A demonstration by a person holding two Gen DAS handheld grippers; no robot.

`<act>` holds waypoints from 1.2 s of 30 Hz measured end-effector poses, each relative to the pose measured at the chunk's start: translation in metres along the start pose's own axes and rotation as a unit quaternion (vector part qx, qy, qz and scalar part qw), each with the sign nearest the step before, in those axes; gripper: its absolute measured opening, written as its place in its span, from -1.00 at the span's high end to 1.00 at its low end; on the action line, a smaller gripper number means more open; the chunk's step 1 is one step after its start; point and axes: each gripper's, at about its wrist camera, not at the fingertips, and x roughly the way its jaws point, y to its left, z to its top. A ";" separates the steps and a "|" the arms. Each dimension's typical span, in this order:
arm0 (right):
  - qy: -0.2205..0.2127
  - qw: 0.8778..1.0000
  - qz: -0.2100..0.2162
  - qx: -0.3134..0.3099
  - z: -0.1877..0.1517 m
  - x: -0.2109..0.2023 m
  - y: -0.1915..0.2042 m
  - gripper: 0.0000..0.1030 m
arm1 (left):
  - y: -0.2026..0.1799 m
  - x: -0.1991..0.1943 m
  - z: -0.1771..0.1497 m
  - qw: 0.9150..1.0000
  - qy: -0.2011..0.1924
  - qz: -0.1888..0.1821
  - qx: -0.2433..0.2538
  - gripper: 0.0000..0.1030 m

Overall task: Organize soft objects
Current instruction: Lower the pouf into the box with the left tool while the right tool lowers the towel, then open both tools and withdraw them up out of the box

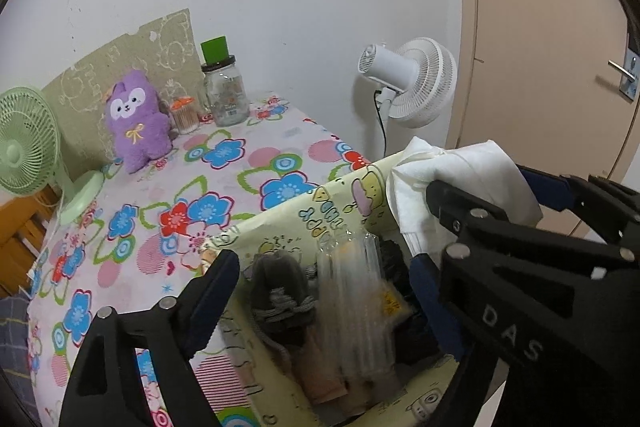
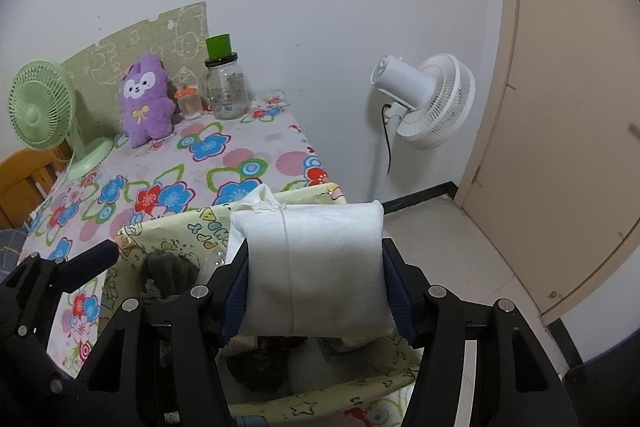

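My right gripper (image 2: 314, 285) is shut on a white soft packet (image 2: 316, 267) tied with string and holds it over the open yellow cartoon-print fabric bin (image 2: 352, 393). The packet also shows in the left wrist view (image 1: 464, 183), with the right gripper (image 1: 492, 223) around it. My left gripper (image 1: 324, 297) is open, its fingers spread across the bin (image 1: 280, 223), which holds dark grey socks (image 1: 280, 291) and a clear plastic pack (image 1: 356, 303). A purple plush toy (image 2: 146, 101) sits upright at the back of the floral table.
The floral tablecloth (image 1: 168, 211) covers the table. A green desk fan (image 1: 28, 151) stands at the left, a glass jar with a green lid (image 1: 224, 91) and a small toothpick jar (image 1: 185, 115) at the back. A white floor fan (image 2: 432, 103) and a beige door (image 2: 568, 107) are to the right.
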 end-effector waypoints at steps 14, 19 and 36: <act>-0.006 0.999 0.025 -0.020 -0.003 0.005 0.027 -0.59 | 0.017 -0.003 -0.009 1.000 0.003 0.026 0.005 -0.86; -0.008 0.999 0.021 -0.027 -0.006 0.002 0.035 -0.74 | 0.020 -0.007 -0.012 1.000 0.003 0.028 0.004 -0.88; -0.019 0.999 0.018 -0.030 -0.020 -0.020 0.050 -0.84 | 0.034 -0.025 -0.026 1.000 0.002 0.027 -0.011 -0.97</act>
